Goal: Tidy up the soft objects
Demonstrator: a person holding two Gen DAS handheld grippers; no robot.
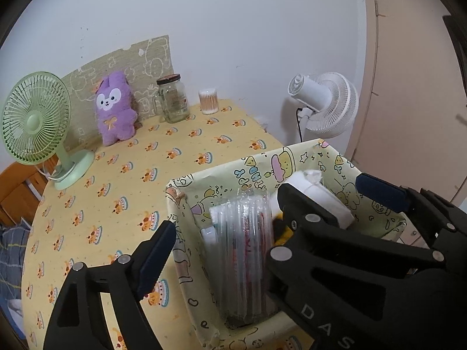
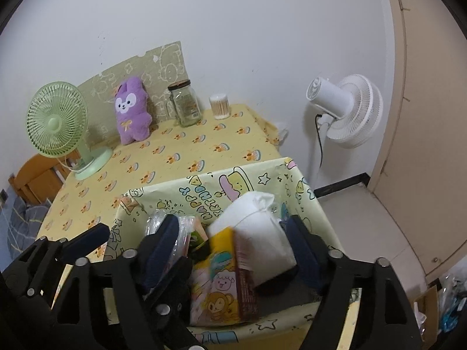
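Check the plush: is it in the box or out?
Out. The plush stands upright on the table against the back board, far from the box.

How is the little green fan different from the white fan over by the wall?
The green fan stands on the table, while the white fan stands beyond the table's edge, by the wall. The green fan faces towards the cameras, showing its front grille; the white fan is turned away, showing its motor housing. The white fan has a black cord; the green one's is white. Both have round wire grilles.
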